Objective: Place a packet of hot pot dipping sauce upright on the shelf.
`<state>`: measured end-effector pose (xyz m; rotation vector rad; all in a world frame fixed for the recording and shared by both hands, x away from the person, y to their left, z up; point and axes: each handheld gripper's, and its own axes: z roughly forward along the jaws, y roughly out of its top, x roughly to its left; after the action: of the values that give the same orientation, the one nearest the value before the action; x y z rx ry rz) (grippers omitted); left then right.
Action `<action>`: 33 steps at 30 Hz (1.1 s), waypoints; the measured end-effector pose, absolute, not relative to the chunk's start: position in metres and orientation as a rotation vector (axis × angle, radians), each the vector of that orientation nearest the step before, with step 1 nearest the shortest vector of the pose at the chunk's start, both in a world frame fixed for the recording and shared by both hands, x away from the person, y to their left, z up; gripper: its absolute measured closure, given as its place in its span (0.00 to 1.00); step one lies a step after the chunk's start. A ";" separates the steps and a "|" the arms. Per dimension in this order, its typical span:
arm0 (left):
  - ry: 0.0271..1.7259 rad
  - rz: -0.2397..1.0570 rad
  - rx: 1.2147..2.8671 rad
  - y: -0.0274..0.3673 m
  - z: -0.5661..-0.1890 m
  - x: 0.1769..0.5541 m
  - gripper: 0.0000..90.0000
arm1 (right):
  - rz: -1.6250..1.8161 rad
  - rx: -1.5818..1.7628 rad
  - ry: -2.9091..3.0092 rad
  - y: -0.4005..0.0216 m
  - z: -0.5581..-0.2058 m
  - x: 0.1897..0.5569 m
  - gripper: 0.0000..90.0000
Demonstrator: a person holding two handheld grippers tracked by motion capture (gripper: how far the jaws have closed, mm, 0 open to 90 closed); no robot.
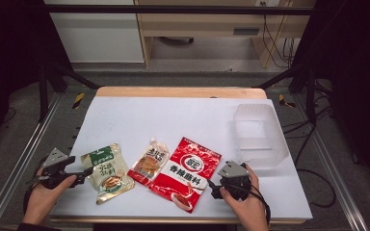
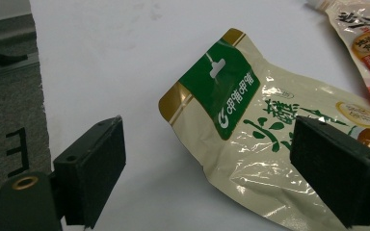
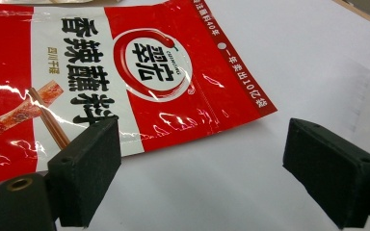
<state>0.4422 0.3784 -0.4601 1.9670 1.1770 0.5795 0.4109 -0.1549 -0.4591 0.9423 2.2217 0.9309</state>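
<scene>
I see a white table (image 1: 173, 115) over grey floor, a clear bin (image 1: 260, 134) at two o'clock. My left gripper (image 2: 207, 168) gapes beside the green pouch (image 2: 250, 139), my right gripper (image 3: 202, 163) gapes empty by the red pouch (image 3: 125, 72); its small print looks blurred from above.

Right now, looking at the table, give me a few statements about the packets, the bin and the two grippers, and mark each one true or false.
1. Three packets lie on the white table. True.
2. The left gripper is shut on the green and cream packet. False: its jaws stand open, nothing pressed between them.
3. The red packet lies nearest the right gripper. True.
4. The small orange packet sits inside the clear bin. False: it lies on the table between the other two packets.
5. The right gripper is open. True.
</scene>
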 end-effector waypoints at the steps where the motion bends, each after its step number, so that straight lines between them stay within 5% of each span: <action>1: 1.179 0.574 1.970 0.378 -0.461 0.443 0.15 | 0.927 0.940 2.224 -0.155 -0.459 0.411 0.15; 9: 1.210 0.551 1.972 0.377 -0.466 0.452 0.24 | 0.911 0.958 2.223 -0.155 -0.461 0.412 0.15; 25: 1.127 0.502 2.045 0.370 -0.464 0.450 0.86 | 0.928 0.956 2.218 -0.154 -0.460 0.411 0.14; 33: 1.090 0.548 2.093 0.368 -0.457 0.446 1.00 | 0.919 0.969 2.200 -0.156 -0.459 0.412 0.14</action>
<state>0.4455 0.3681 -0.4566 2.0929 1.0896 0.5479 0.4117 -0.1559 -0.4590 0.9686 2.1996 0.9191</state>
